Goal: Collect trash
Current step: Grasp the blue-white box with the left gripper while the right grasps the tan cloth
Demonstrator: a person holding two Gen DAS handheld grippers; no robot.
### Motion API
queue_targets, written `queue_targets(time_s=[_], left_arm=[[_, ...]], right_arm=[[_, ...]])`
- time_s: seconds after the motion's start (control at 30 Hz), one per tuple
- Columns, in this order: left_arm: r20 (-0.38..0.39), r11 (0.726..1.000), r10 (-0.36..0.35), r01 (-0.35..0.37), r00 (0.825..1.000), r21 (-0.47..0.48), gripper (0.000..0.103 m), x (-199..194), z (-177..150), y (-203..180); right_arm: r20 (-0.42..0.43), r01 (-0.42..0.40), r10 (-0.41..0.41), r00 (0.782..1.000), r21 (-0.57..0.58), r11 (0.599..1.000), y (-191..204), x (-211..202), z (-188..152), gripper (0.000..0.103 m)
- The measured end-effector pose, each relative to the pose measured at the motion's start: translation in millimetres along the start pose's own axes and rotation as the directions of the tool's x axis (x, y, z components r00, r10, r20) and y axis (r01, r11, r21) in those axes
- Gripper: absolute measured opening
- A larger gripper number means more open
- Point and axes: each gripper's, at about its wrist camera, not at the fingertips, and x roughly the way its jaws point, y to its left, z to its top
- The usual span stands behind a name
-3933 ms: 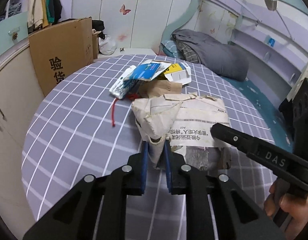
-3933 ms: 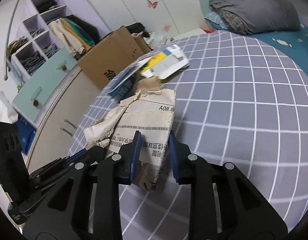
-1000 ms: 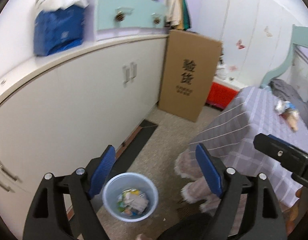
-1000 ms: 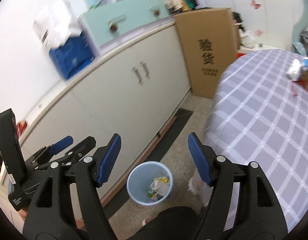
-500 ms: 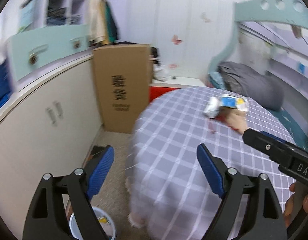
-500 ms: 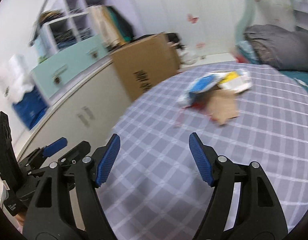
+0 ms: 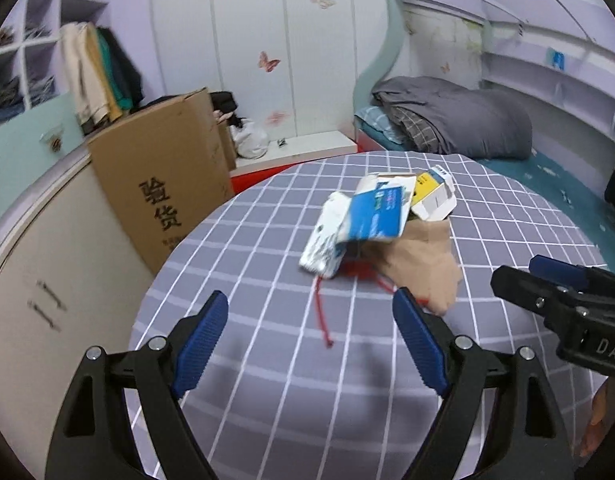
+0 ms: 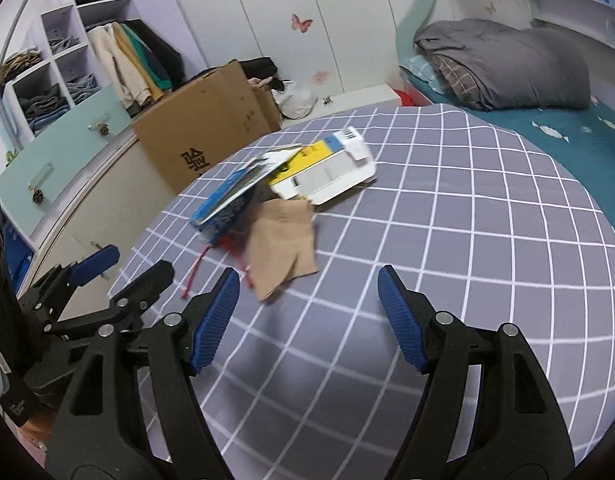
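Reach step: left tool (image 7: pixel 309 334) and right tool (image 8: pixel 307 310) both open, empty, facing the trash pile (image 7: pixel 381 222) on the table (image 7: pixel 487 220); next, grip a piece.

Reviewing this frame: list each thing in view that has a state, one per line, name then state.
left gripper: open, empty.
right gripper: open, empty.
blue packet: lying tilted on top of the pile.
white and yellow carton: flattened, flaps open.
brown paper: crumpled, flat on the table.
red string: loose on the cloth.
cardboard box: standing, top open.
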Motion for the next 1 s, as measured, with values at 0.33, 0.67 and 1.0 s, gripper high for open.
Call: queue_targets(time_s=[0.33,0.67,1.0], left_arm=[[-0.028,0.994,-0.034,0.037,0.999,0.104,0.035,55,29,-28],[0.045,0.992,-0.092,0.095,0.995,-0.082,0.005,26,18,17],[0.084,0.983,0.016,-0.001,0.996,-0.185,0.005,-15,1,68]], right_arm=[[-0.069,-0.009,0.011,0.998,0.037,0.999,-14,36,13,0.072],[-0.110,-0.013,0.010,0.994,-0.025,1.000,18,62,22,0.075],[-0.123,0.030,-0.050,0.991,-0.153,0.988,48,57,18,0.008]])
